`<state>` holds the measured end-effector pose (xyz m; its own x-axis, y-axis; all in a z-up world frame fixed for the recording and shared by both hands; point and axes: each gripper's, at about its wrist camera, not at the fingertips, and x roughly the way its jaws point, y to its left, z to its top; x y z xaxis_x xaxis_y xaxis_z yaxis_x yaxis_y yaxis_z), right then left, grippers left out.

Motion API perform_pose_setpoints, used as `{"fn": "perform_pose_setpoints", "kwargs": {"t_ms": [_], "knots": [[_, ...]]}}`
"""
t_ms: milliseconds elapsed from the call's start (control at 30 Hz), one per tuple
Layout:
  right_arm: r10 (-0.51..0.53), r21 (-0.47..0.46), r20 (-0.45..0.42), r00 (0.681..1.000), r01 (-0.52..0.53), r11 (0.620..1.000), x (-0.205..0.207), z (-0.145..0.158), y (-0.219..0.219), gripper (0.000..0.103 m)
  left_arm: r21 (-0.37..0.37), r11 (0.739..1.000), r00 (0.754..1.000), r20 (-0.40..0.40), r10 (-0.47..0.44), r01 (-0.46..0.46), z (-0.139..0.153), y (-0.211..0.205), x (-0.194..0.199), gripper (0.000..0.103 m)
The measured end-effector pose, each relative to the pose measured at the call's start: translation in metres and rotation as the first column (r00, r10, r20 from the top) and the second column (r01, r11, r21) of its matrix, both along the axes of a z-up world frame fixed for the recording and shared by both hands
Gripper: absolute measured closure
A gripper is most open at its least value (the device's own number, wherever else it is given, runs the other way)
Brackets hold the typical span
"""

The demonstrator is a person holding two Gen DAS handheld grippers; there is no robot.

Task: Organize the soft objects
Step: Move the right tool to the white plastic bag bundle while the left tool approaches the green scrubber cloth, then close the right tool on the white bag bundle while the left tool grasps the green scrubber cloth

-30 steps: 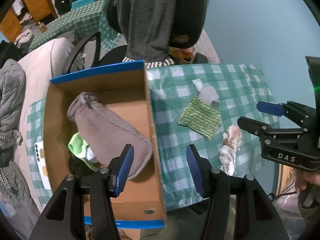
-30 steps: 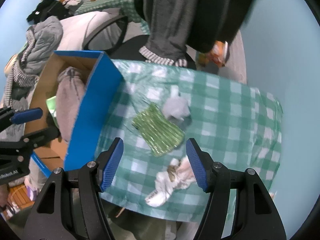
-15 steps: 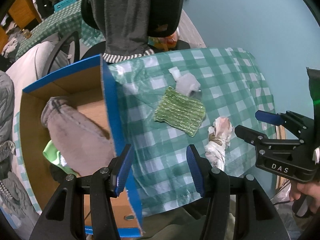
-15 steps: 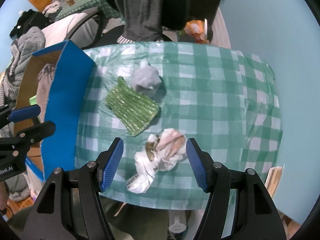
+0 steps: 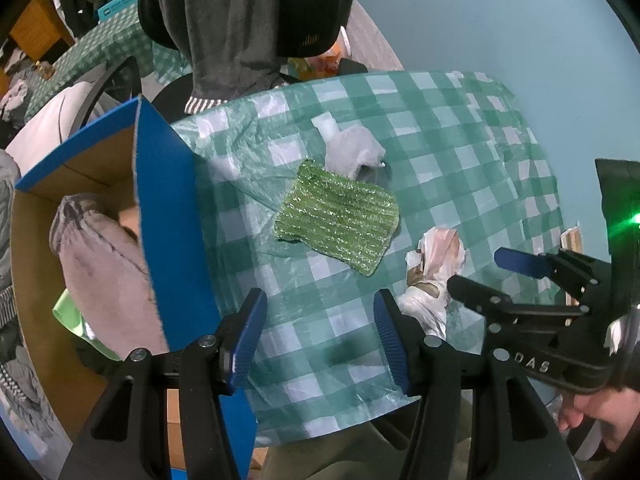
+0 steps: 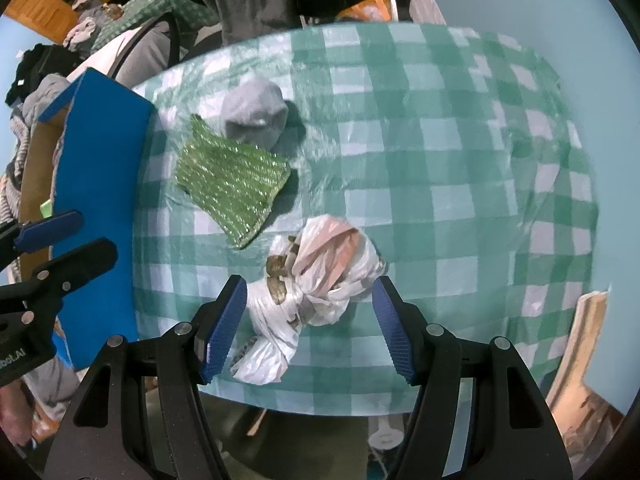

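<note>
cloth (image 5: 338, 218) between box (image 5: 168, 216) and bag (image 5: 434, 276)

Lots of bare checked cloth (image 6: 440, 160) on the far right side. Tall blue box wall (image 5: 168, 220) blocking the left.

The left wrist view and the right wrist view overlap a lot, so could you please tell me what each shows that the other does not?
Only the left wrist view looks into the blue box, showing the brownish-grey plush item inside. Only the right wrist view shows the open right gripper straddling the knotted white plastic bag. Both show the green sparkly cloth, the grey sock and the checked tablecloth.
</note>
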<state>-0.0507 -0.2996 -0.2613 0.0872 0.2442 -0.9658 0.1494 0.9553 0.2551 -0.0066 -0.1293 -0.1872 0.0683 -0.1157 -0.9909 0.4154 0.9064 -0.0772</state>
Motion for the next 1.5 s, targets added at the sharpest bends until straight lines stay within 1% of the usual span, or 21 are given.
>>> {"fn": "perform_pose_setpoints", "kwargs": {"t_ms": [167,400,533,700,767,900,967,1000,1100,1200,1300,1500], "knots": [[0.002,0.021,-0.03,1.0,-0.001,1.0,-0.003,-0.021,0.003,0.038,0.03,1.0,1.0,-0.011,0.01,-0.01,-0.015,-0.004,-0.002,0.046],[-0.004,0.026,-0.043,0.999,0.005,1.0,-0.006,-0.041,0.007,0.038,0.048,0.999,1.0,-0.023,0.022,-0.02,-0.026,-0.002,-0.003,0.046],[0.004,0.035,-0.044,0.999,-0.003,0.999,-0.005,-0.046,0.01,0.038,0.055,0.998,0.999,-0.028,0.035,-0.033,-0.033,-0.001,-0.002,0.046],[0.043,0.03,-0.051,0.998,-0.041,0.999,0.0,-0.052,0.021,0.038,0.061,0.997,0.998,-0.036,0.047,-0.045,-0.039,0.0,0.0,0.046],[0.057,0.029,-0.055,0.997,-0.055,0.998,0.0,-0.055,0.025,0.038,0.062,0.997,0.998,-0.038,0.055,-0.052,-0.04,0.001,0.002,0.042],[0.091,0.019,-0.055,0.994,-0.09,0.996,0.003,-0.058,0.035,0.038,0.059,0.996,0.997,-0.038,0.068,-0.066,-0.041,0.001,0.006,0.042],[0.128,0.009,-0.038,0.991,-0.128,0.992,0.004,-0.056,0.038,0.048,0.059,0.996,0.997,-0.039,0.072,-0.07,-0.043,0.001,0.009,0.042],[0.142,0.007,-0.032,0.989,-0.142,0.99,0.005,-0.056,0.044,0.057,0.06,0.996,0.996,-0.04,0.074,-0.072,-0.044,0.0,0.011,0.041],[0.168,-0.028,-0.021,0.986,-0.169,0.985,0.009,-0.05,0.041,0.066,0.06,0.995,0.996,-0.043,0.077,-0.075,-0.048,-0.002,0.017,0.04],[0.163,-0.055,-0.007,0.987,-0.163,0.985,0.017,-0.045,0.035,0.07,0.057,0.996,0.996,-0.038,0.077,-0.075,-0.05,-0.006,0.022,0.03],[0.161,-0.07,0.004,0.987,-0.16,0.985,0.026,-0.043,0.021,0.071,0.058,0.996,0.997,-0.028,0.076,-0.074,-0.053,-0.011,0.03,0.029],[0.156,-0.08,0.02,0.987,-0.154,0.985,0.043,-0.038,-0.002,0.071,0.073,0.993,0.995,-0.05,0.091,-0.087,-0.069,-0.019,0.047,0.029]]}}
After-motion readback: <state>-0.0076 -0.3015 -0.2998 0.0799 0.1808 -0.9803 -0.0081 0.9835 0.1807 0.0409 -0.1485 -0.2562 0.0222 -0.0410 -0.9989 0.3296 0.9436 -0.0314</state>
